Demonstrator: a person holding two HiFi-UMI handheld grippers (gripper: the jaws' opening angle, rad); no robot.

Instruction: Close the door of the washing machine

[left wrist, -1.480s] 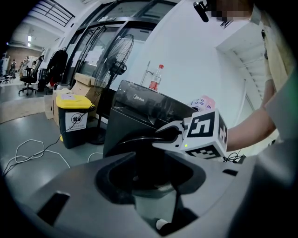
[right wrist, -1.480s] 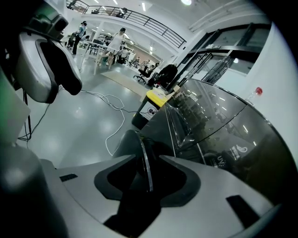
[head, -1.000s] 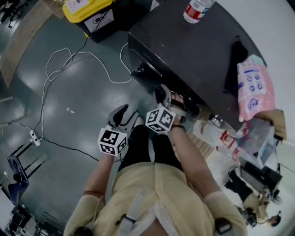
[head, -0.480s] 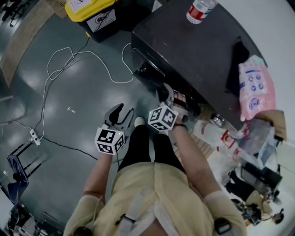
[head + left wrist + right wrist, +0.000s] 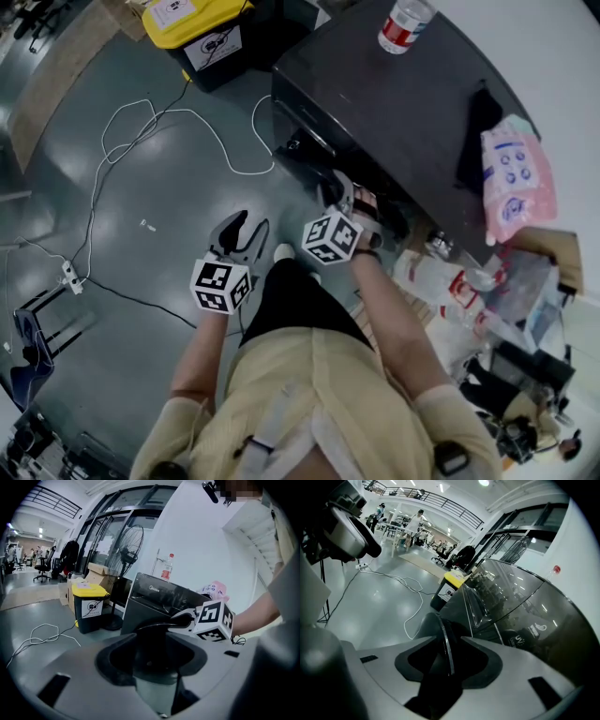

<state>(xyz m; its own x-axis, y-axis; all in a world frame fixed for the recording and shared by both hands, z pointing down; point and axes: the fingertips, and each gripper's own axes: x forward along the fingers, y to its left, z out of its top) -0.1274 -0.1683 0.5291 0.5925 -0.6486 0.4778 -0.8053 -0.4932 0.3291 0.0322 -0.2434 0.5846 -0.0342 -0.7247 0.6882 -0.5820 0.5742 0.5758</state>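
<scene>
- While the right gripper [image 5: 345,194] reaches to the front of the washing machine [image 5: 403,112], its jaws sit close together, apparently pinched on the thin edge of the dark glass door [image 5: 515,602].
- Left of it and nearer the person, the left gripper [image 5: 246,231] hangs over the floor [image 5: 141,169], jaws apart and nothing between them.
- Beyond the tools, the machine stands at the far right with a bottle [image 5: 403,21] on its top. The door looks swung out from the front, not yet shut.
- The step in hand seems to be taking hold of the door. The next move calls for swinging it toward the opening and pressing until it latches, without letting the edge slip from the grip.
</scene>
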